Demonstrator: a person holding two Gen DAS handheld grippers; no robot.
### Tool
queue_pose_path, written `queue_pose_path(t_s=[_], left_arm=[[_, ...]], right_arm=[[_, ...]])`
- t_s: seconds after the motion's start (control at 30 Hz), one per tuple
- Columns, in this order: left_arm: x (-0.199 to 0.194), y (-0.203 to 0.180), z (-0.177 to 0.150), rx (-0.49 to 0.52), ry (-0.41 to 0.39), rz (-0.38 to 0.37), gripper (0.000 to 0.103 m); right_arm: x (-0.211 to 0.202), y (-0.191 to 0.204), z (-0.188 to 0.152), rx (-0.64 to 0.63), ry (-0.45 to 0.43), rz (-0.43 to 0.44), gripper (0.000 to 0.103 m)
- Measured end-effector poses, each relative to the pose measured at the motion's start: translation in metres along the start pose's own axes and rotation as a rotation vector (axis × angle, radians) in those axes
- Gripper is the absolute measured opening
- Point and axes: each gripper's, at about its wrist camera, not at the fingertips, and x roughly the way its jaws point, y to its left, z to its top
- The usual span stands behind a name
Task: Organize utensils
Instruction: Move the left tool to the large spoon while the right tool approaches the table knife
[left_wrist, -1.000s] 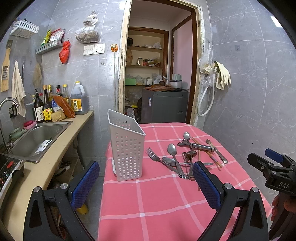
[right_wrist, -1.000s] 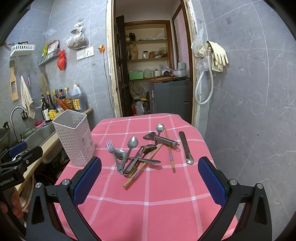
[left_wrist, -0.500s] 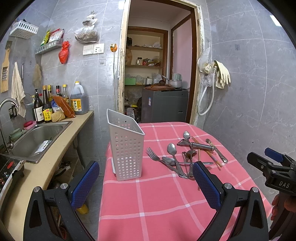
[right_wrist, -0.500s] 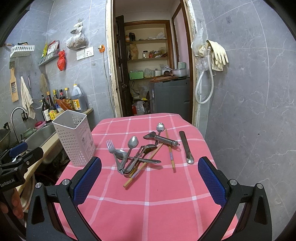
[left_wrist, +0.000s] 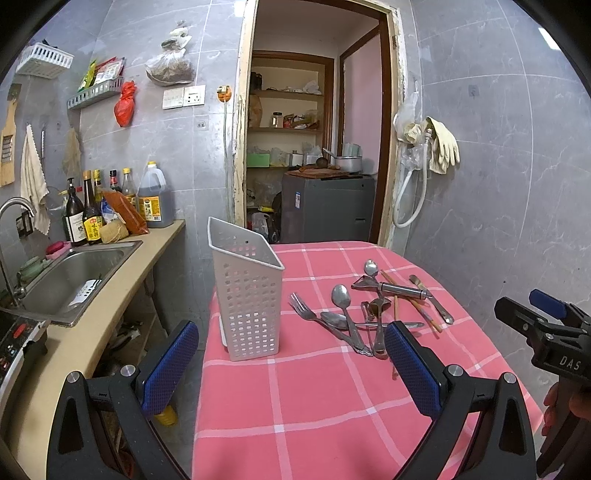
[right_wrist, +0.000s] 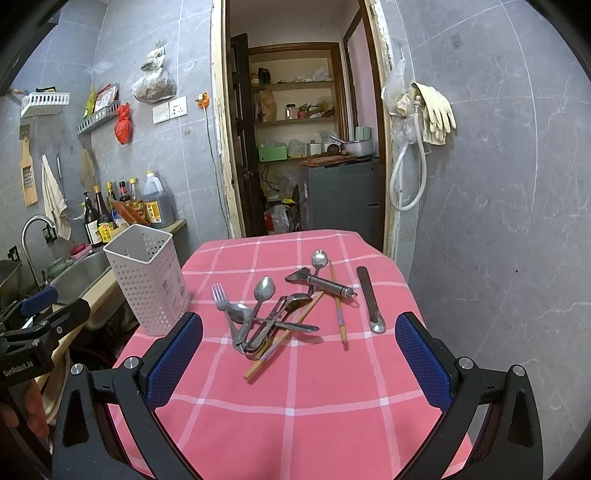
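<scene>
No change from a second ago: left gripper (left_wrist: 291, 363) and right gripper (right_wrist: 299, 356) hovering, jaws released. Utensils (right_wrist: 273, 314) heaped mid-tabletop, holder (right_wrist: 147, 278) empty at 10 o'clock; sorting not begun.

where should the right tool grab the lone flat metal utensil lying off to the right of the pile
Take the long flat metal utensil around mid-handle, coming straight down from above with the open right tool. It lies flat on the pink checked tablecloth, apart from the tangled pile, pointing roughly away from the camera, so the fingers should close across its narrow width. Its rounded near end looks less easy to pinch.
</scene>
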Motion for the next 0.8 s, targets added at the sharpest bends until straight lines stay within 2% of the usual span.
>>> queue_pose_path(t_s=[0.47, 0.63, 0.8], left_arm=[[0.02, -0.021, 0.03, -0.009, -0.061, 0.001, 0.102], [0.033, -0.037, 0.041, -0.019, -0.096, 0.02, 0.102], [0.057, -0.055, 0.044, -0.023, -0.081, 0.026, 0.102]], right_arm=[[0.014, -0.024, 0.045, -0.041, -0.058, 0.012, 0.102], [0.029, -0.039, 0.062, -0.051, -0.066, 0.019, 0.102], [0.055, -0.059, 0.073, -0.054, -0.06, 0.038, 0.102]])
